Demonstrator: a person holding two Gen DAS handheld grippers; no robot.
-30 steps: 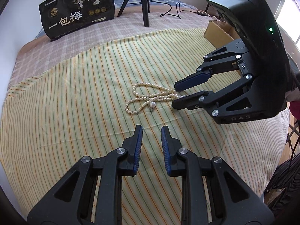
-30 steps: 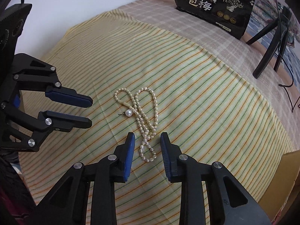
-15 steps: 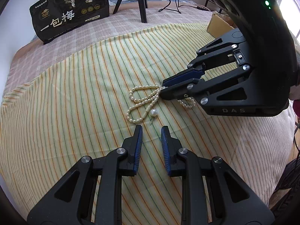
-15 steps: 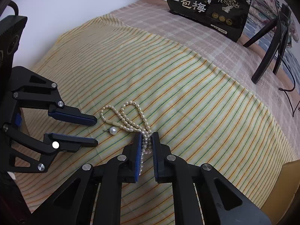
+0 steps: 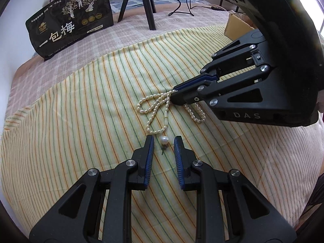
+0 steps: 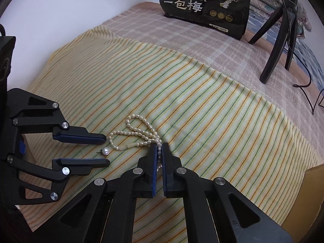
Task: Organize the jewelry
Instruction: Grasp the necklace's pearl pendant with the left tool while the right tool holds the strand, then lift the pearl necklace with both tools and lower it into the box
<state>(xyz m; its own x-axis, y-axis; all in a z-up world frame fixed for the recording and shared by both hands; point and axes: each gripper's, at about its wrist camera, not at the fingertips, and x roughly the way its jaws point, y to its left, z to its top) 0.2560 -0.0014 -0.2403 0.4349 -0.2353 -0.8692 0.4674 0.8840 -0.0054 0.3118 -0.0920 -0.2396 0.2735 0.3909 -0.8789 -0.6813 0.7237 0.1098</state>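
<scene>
1. The bed (image 6: 141, 30) carries everything, and the striped cloth (image 5: 81, 121) spread over it is soft, so anything pressed into it will sink a little and the weave may catch a fine post or clasp. I take the pearl necklace as the landmark for what follows.

2. The right gripper (image 6: 159, 151) comes in from the necklace's right end in the left wrist view, its jaws nearly together and pinching a bunched doubled run of beads. A short loop trails out beyond its fingers.

3. The left gripper (image 5: 163, 141) sits on the near side of the necklace with its jaws apart, holding nothing, and straddles the loose pearl.

4. The pearl necklace (image 5: 156, 105) lies in crossed loops in the middle of the cloth. It looks light, limp and smooth: it should drape and swing when lifted, and single beads could roll out of a weak pinch. Gripping two strands at a crossing, as now, seems surer than gripping one strand. The thread may be fragile, so no hard tug.

5. The pearl earring (image 5: 164, 140) rests just beside the necklace's nearest loop, apart from it, its thin post pointing toward the left gripper. It is tiny, round and slippery; closing on the pearl body, not the post, looks the better hold.
</scene>
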